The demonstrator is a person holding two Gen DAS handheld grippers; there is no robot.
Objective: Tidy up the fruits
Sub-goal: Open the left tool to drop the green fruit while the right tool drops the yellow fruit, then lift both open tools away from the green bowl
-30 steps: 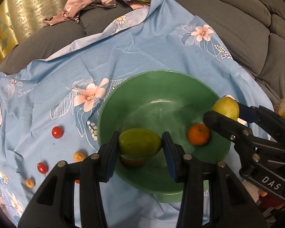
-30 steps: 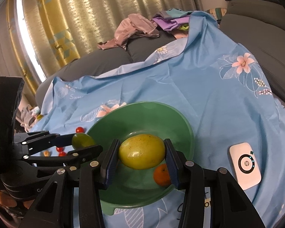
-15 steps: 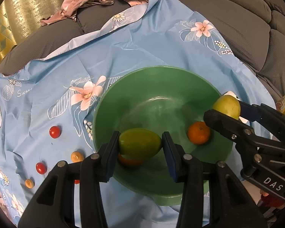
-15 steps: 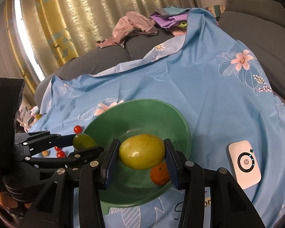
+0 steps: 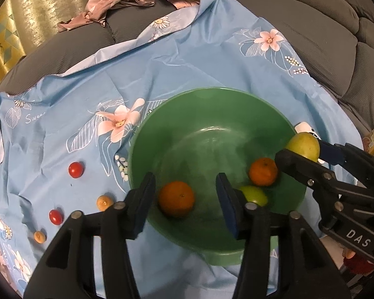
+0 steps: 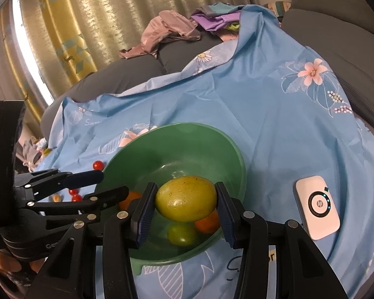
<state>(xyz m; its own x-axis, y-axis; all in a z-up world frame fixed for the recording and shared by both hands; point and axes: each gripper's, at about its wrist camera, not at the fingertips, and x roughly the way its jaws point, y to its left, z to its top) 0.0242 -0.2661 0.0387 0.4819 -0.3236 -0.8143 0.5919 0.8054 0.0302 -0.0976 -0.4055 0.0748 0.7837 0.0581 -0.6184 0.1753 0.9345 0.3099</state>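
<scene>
While the green fruit (image 5: 255, 195) lies in the bowl (image 5: 187, 104) beside two oranges (image 5: 177, 198), the left gripper (image 5: 185, 200), jaws just opened, stands spread and empty; the right gripper (image 6: 185, 213) pinches a yellow fruit (image 6: 185, 197) above the bowl's near side.

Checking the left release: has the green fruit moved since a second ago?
Yes. The green fruit has left the left gripper, whose jaws have just been opening, and now lies in the green bowl beside the orange.
</scene>
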